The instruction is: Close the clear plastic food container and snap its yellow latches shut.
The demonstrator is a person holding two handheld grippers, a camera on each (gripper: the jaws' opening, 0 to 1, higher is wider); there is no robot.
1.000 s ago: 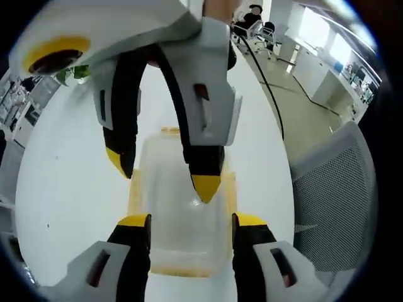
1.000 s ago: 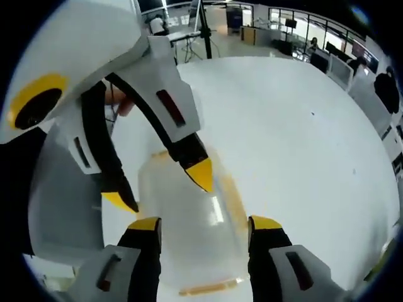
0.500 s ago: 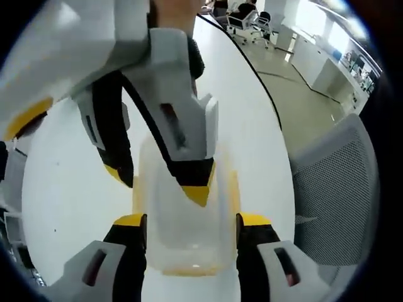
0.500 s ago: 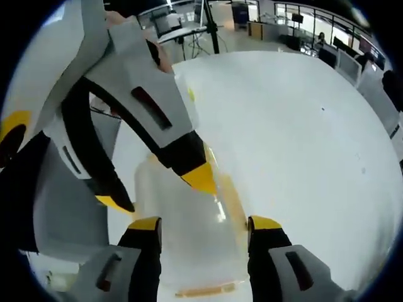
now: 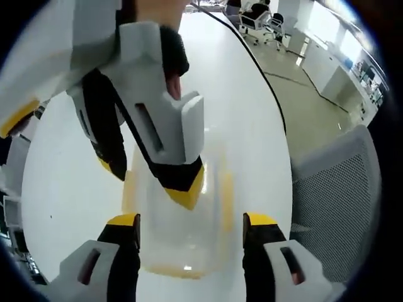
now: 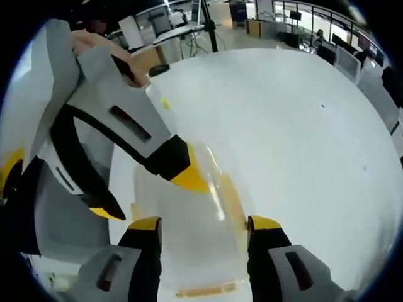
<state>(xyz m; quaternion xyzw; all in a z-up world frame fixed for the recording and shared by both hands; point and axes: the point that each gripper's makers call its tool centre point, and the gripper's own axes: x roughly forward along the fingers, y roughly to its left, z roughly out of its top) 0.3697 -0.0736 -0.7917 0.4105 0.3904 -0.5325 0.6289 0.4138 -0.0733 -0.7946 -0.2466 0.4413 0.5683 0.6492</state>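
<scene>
here mesh chair (image 5: 334, 189) beside container (image 5: 179, 233).

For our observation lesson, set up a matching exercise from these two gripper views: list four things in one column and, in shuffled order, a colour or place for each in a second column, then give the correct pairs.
Column A
1. food container
2. latches
3. table
4. mesh chair

Column B
a. yellow, along the container's sides
b. white, wide and round-edged
c. clear plastic, between both grippers' open jaws
d. grey, beside the table's edge in the left gripper view

Pairs: 1-c, 2-a, 3-b, 4-d
</scene>
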